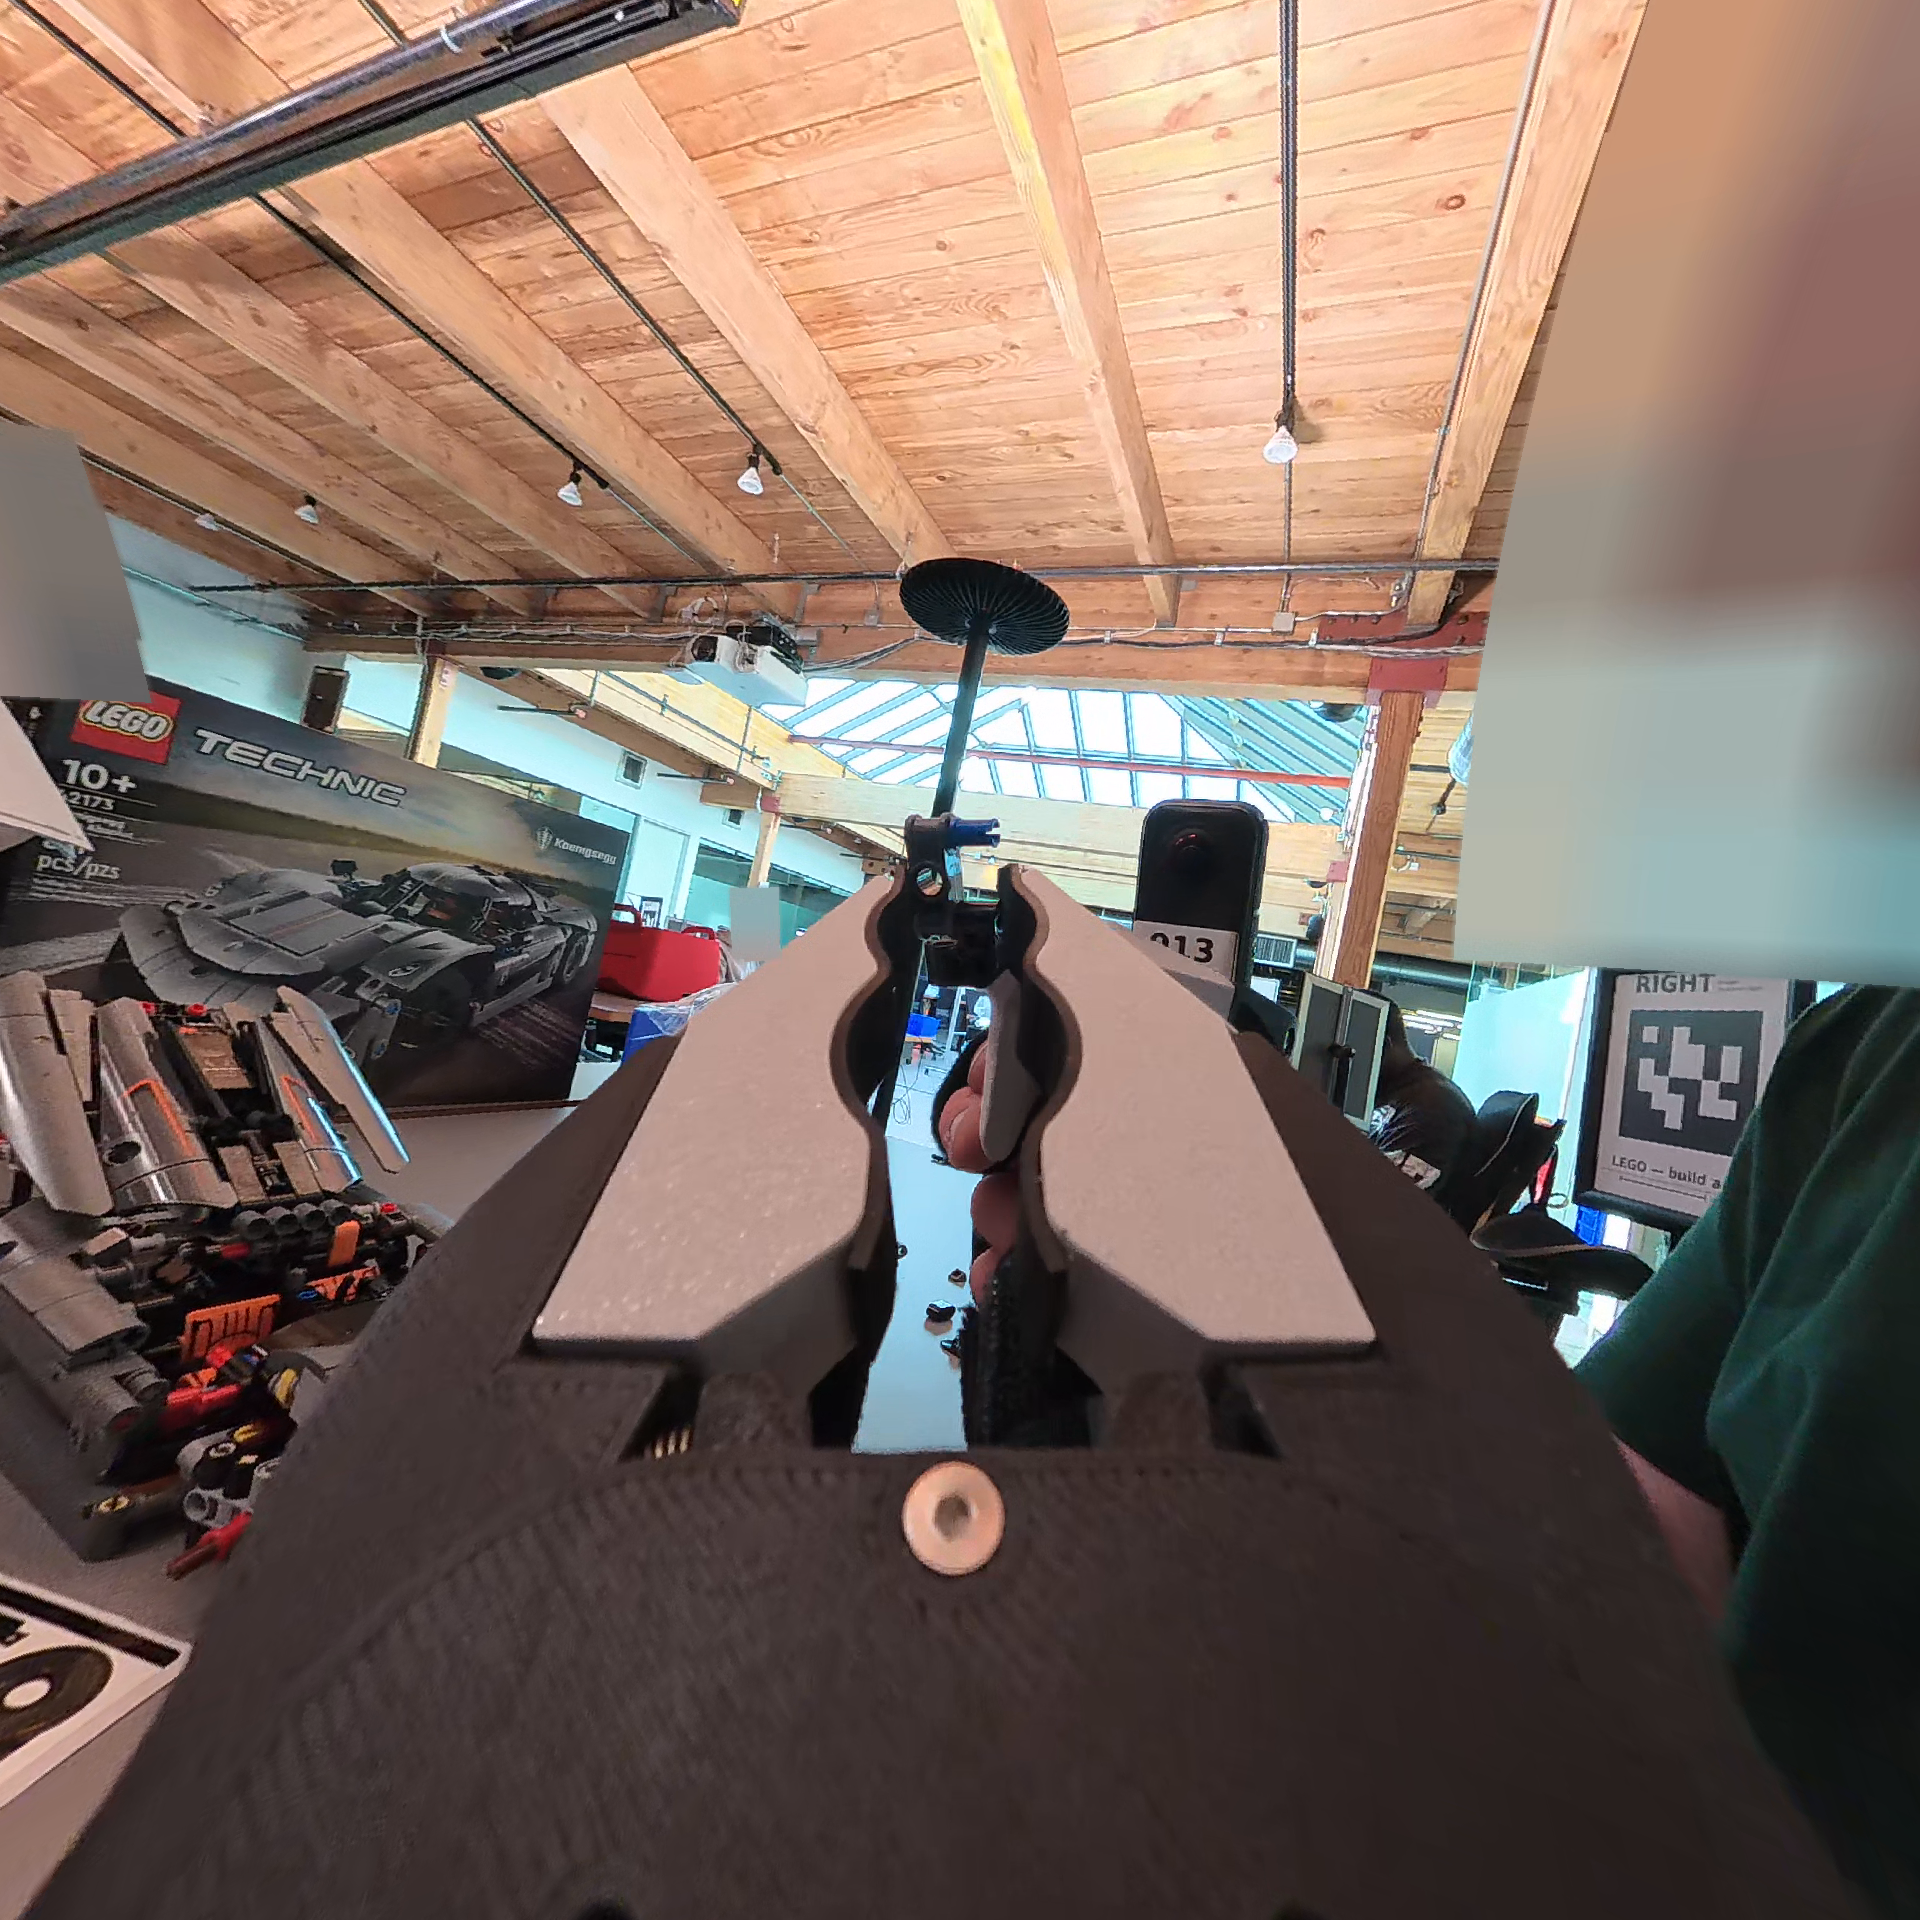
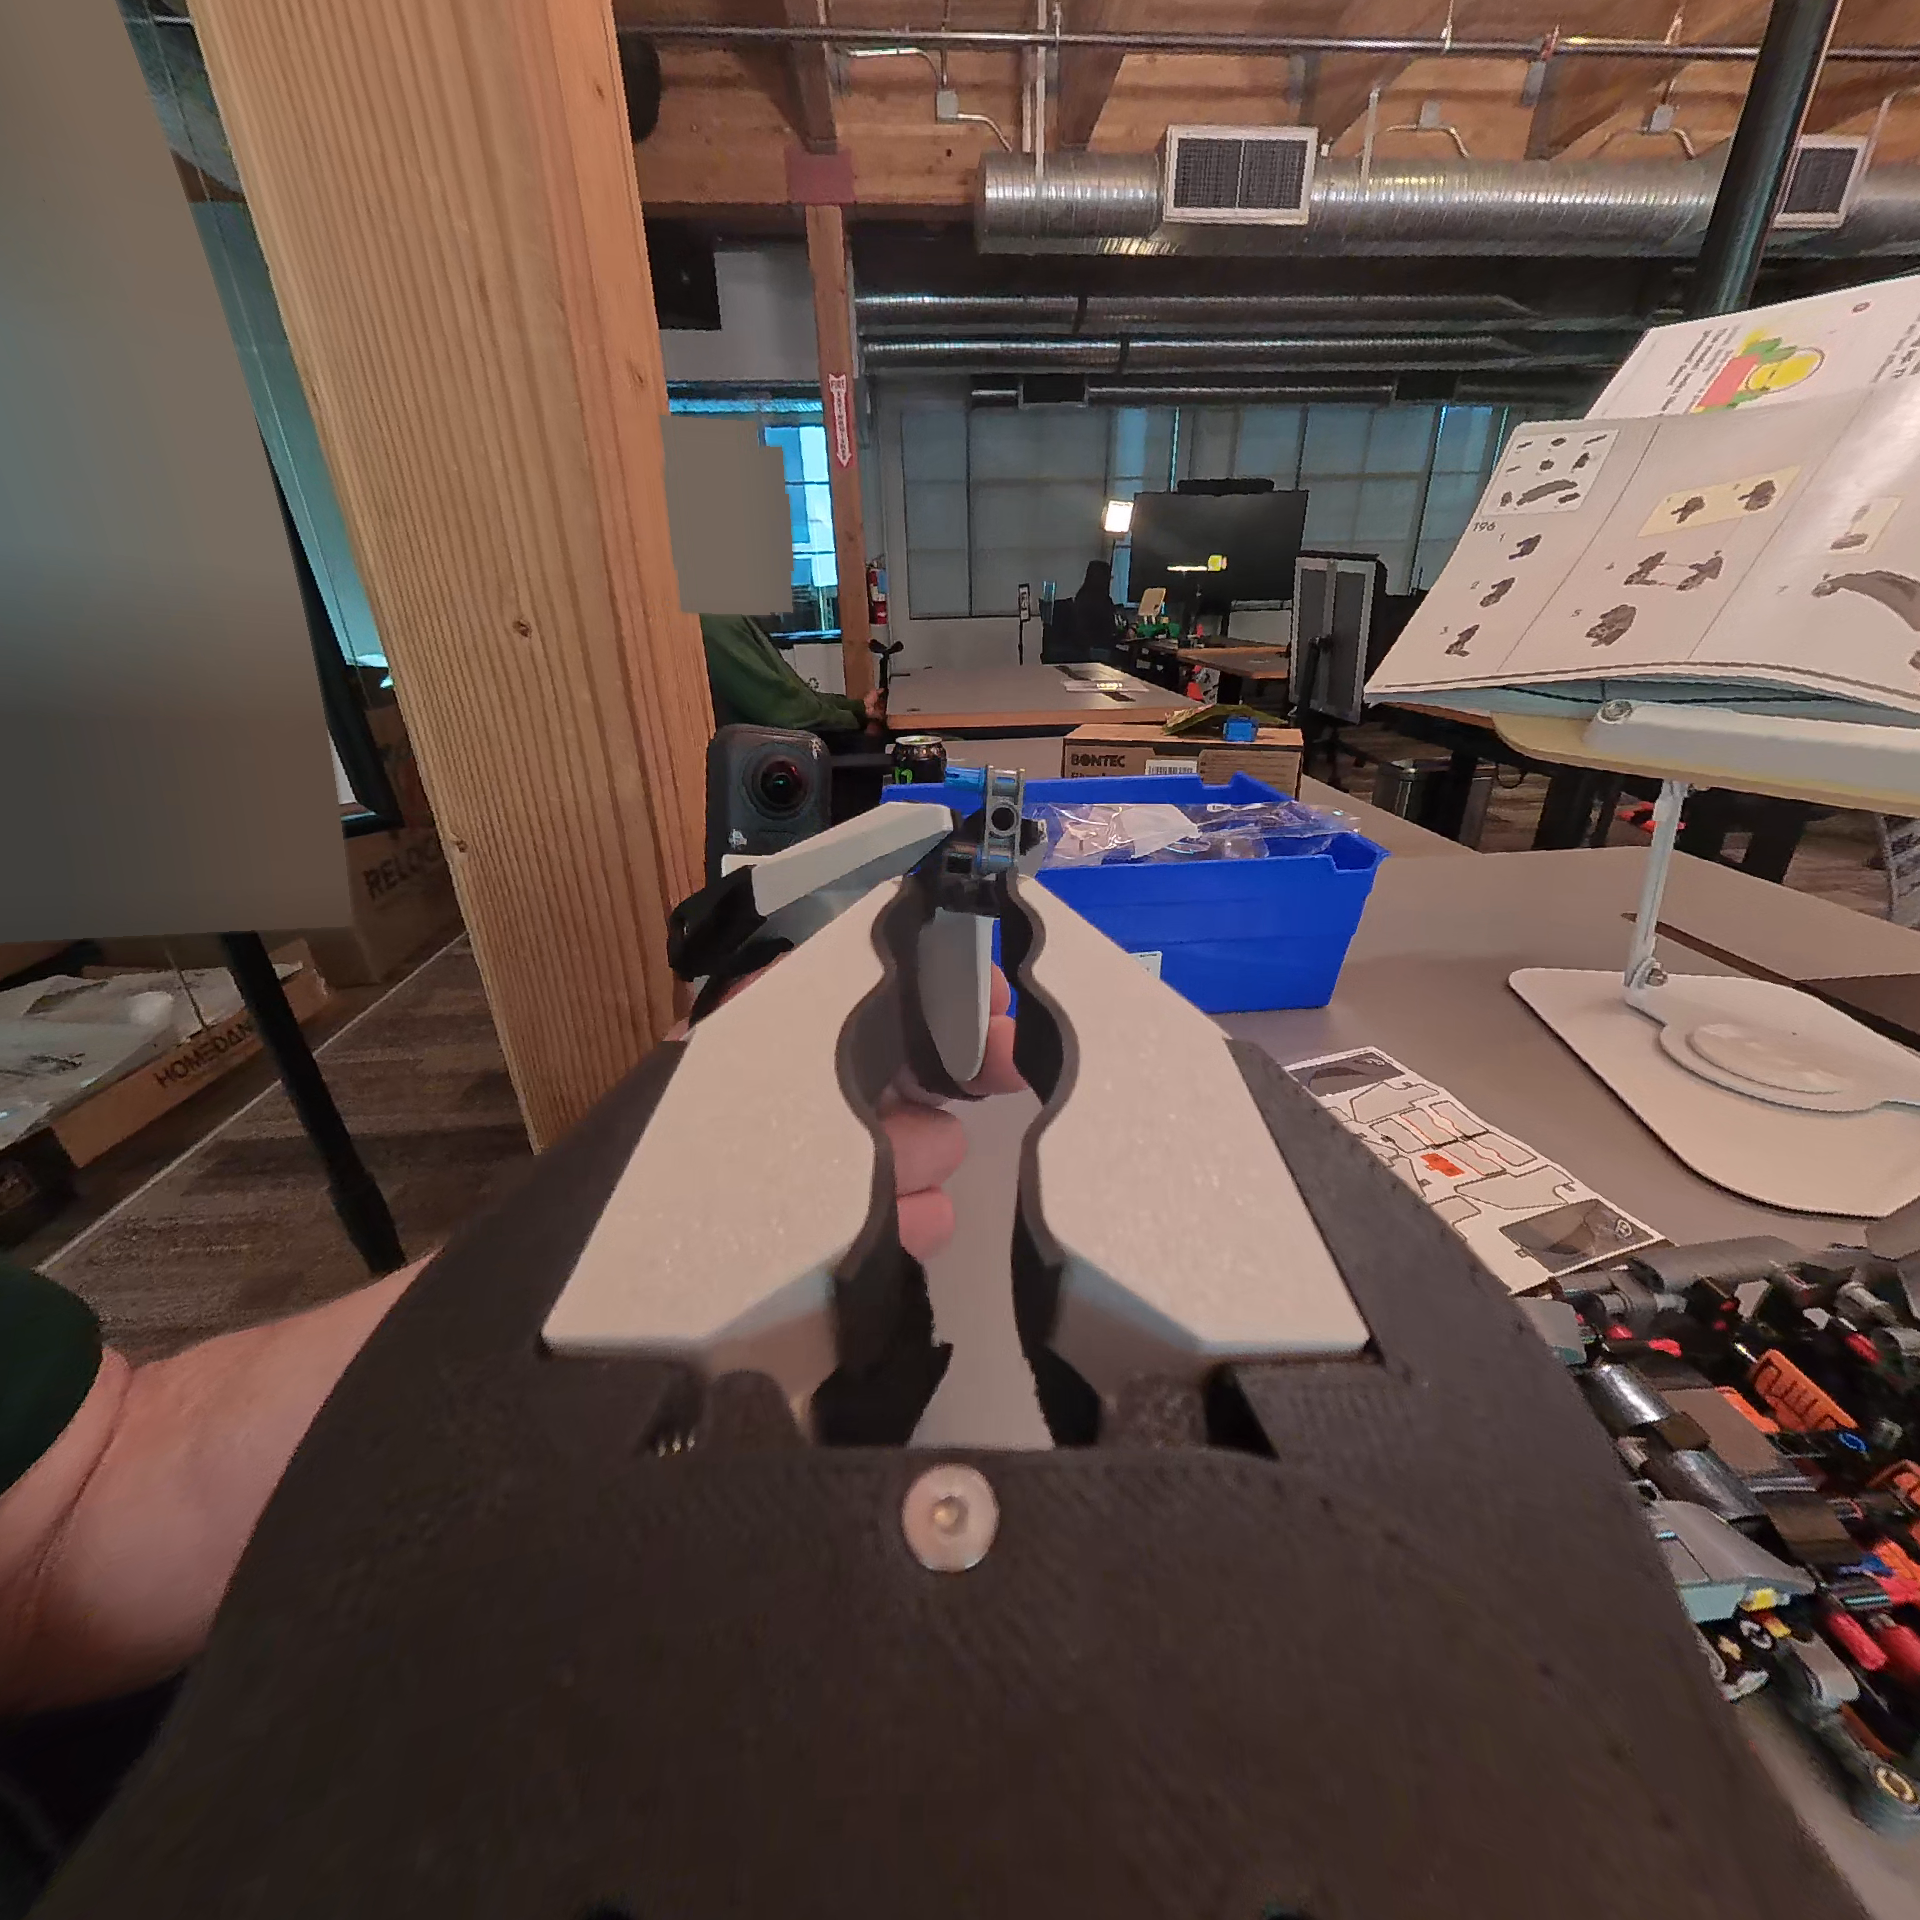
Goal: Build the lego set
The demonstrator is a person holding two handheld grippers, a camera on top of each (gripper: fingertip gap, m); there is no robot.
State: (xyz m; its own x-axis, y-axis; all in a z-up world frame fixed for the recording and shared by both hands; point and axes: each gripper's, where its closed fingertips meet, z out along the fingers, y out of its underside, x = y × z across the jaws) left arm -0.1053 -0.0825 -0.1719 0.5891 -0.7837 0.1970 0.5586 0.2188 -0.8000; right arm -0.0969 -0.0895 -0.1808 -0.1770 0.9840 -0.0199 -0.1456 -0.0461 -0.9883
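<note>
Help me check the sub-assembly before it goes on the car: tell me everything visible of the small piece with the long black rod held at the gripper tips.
The small sub-assembly is a cluster of black plastic connectors with a blue pin and a light grey holed piece. From it a thin black rod rises, capped by a ribbed black disc. It is held in the air, pinched from opposite sides by the left gripper and the right gripper; nothing else touches it.

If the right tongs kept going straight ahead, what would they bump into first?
Probably the other tongs, which meet them at the small Lego piece both seem to pinch. Past that sits the blue bin, though depth is hard to judge.
</note>
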